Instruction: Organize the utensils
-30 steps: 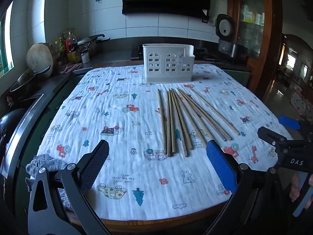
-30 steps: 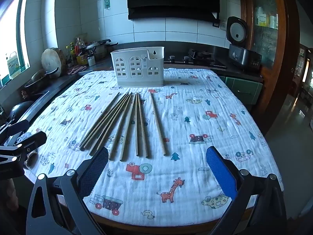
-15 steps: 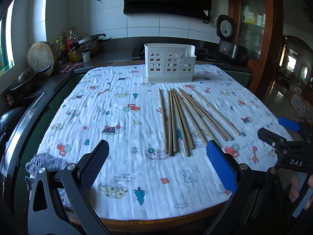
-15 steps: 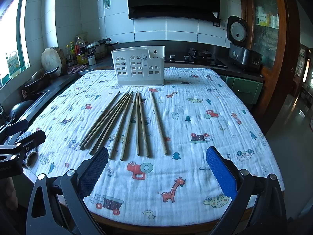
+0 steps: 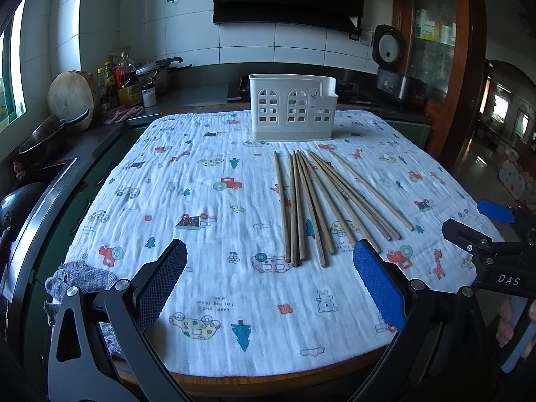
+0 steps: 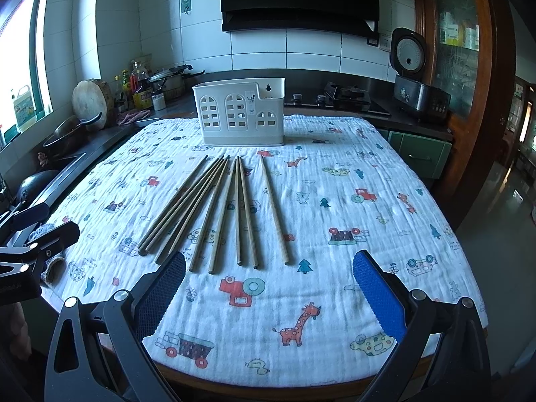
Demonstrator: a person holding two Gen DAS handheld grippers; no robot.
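The left gripper (image 5: 269, 283) stood with its two blue-padded fingers spread wide and empty at the lower centre of the left wrist frame; the right gripper (image 6: 269, 289) was likewise spread and empty at the lower centre of the right wrist frame. The long, thin wooden chopsticks (image 6: 222, 209) lay loosely fanned on the white cartoon-printed tablecloth (image 6: 368, 221) at centre frame, with their near ends just ahead of the fingertips. The white perforated plastic utensil holder (image 6: 239, 119) stood upright at upper centre, beyond the far ends of the sticks and apart from them. No stick was in the holder, so the task appeared to be at its start. Several faults were judged possible from here. The sticks lay close together, some touching, so a closing grip could catch two at once or roll a neighbour aside. The soft cloth could bunch between the pads. A stick gripped near one end could droop and strike the holder rim. The light holder could tip or slide if pushed.
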